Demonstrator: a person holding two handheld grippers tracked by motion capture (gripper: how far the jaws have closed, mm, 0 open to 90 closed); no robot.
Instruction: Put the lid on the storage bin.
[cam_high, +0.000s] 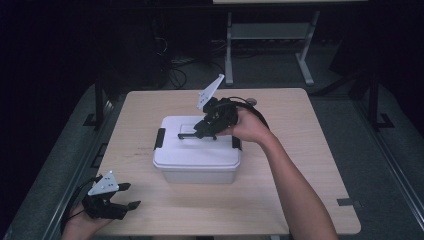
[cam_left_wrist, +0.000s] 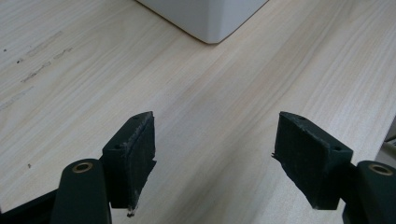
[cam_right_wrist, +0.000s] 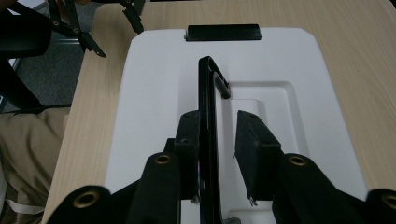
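A white lidded box (cam_high: 197, 155) stands in the middle of the wooden table (cam_high: 300, 165). Its thin black handle (cam_high: 186, 135) stands upright on the lid (cam_right_wrist: 154, 93). My right gripper (cam_high: 201, 132) reaches over the lid from the right. In the right gripper view this gripper (cam_right_wrist: 217, 120) is open with the handle (cam_right_wrist: 206, 88) between its jaws: the bar lies against the left pad, and a gap separates it from the right pad. My left gripper (cam_high: 131, 195) stands open over bare wood at the near left corner, and its jaws (cam_left_wrist: 212, 158) hold nothing.
Black latches (cam_high: 159, 138) clamp the lid at both short ends; one latch (cam_right_wrist: 223, 31) shows beyond the handle. A box corner (cam_left_wrist: 205, 21) lies ahead of the left jaws. A small round object (cam_high: 251, 101) sits at the table's far edge. A metal desk frame (cam_high: 270, 35) stands behind.
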